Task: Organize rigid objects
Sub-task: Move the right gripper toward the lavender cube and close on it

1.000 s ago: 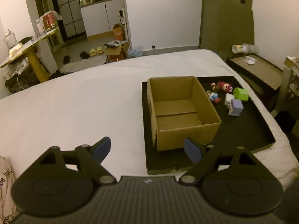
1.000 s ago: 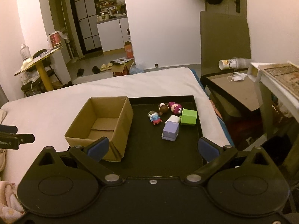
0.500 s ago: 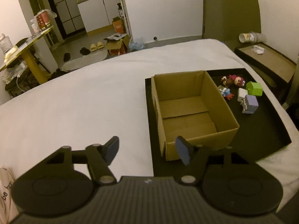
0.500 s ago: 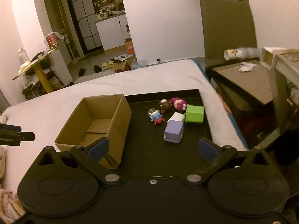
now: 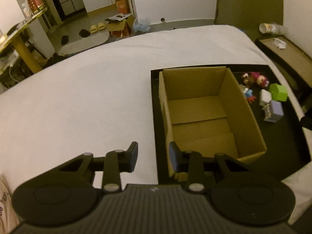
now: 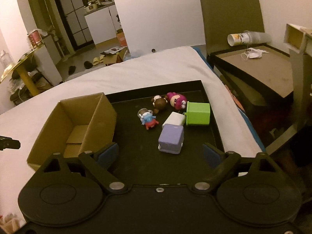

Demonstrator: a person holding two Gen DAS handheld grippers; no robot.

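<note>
An open, empty cardboard box (image 5: 204,113) (image 6: 78,124) stands on the left part of a black tray (image 5: 282,146) (image 6: 136,156). To its right lie a green cube (image 6: 198,113), a white block (image 6: 174,119), a lilac block (image 6: 171,139) and three small figures: pink (image 6: 176,100), brown (image 6: 159,103) and blue-red (image 6: 148,119). My left gripper (image 5: 154,157) hovers by the box's near left corner. Its jaws are closing, and I see no pad pressing on anything. My right gripper (image 6: 159,154) is wide with its jaws closing. The lilac block lies just ahead of the gap, untouched.
The tray rests on a white bed (image 5: 87,97). A low side table (image 6: 253,72) with a tipped paper cup (image 6: 239,38) and a face mask stands to the right. The left gripper's tip (image 6: 9,145) shows at the left edge of the right wrist view.
Both grippers have moved forward and down toward the tray, so the box and toys look larger. The left jaws have narrowed a lot and the right jaws a little.
</note>
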